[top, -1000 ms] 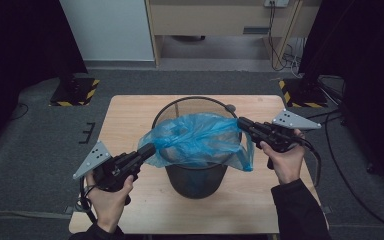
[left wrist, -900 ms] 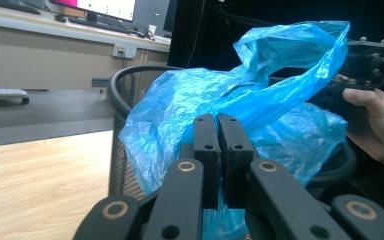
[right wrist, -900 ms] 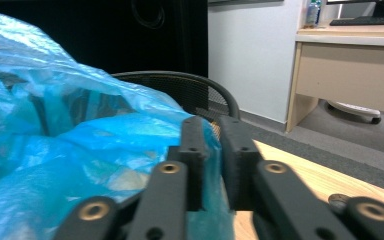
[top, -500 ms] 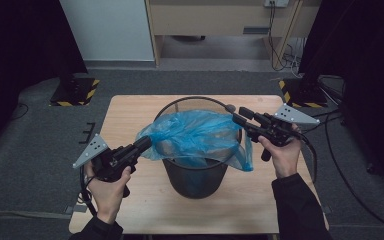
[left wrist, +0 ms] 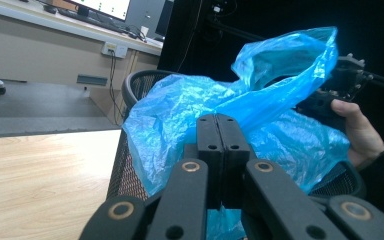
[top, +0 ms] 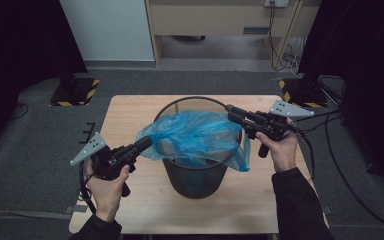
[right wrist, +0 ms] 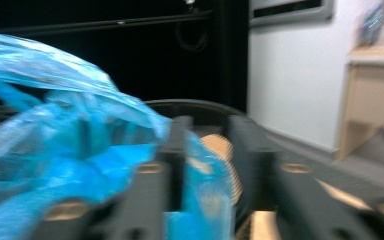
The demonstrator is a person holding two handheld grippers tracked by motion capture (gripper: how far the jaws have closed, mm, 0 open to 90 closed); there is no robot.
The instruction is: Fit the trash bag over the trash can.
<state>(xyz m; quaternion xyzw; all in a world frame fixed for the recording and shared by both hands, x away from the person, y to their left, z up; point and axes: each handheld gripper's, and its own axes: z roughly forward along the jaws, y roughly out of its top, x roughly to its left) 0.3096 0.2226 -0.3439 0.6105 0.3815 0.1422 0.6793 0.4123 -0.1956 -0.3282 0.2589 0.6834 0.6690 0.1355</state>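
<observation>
I have the blue plastic bag (top: pixel 195 137) draped over the mouth of the black mesh bin (top: pixel 195 172), which stands near the middle of the wooden table (top: pixel 130 115), a little toward the near edge. My left gripper (top: pixel 145 144) has its jaws pressed together on the bag's left hem; in the left gripper view the two pads meet with film bunched around them. My right gripper (top: pixel 231 113) sits at the bag's right rim, and its jaws have just been closing; in the blurred right gripper view a fold of blue film (right wrist: pixel 195 165) lies between them, so I judge it pinched, though a gap seems to remain. The bag looks thin, soft and nearly weightless, slippery too, and I expect it to stretch or tear if I pull hard against the wire rim (top: pixel 200 100). The hem is the place to hold, at opposite sides, so the mouth spreads evenly over the bin. The table is pale wood, smooth and bare around the bin. Beyond the far edge lie grey carpet (top: pixel 220 80), a white panel (top: pixel 107 27) and a wooden desk (top: pixel 215 15) with cables, and black curtains (top: pixel 20 50) close both sides.
</observation>
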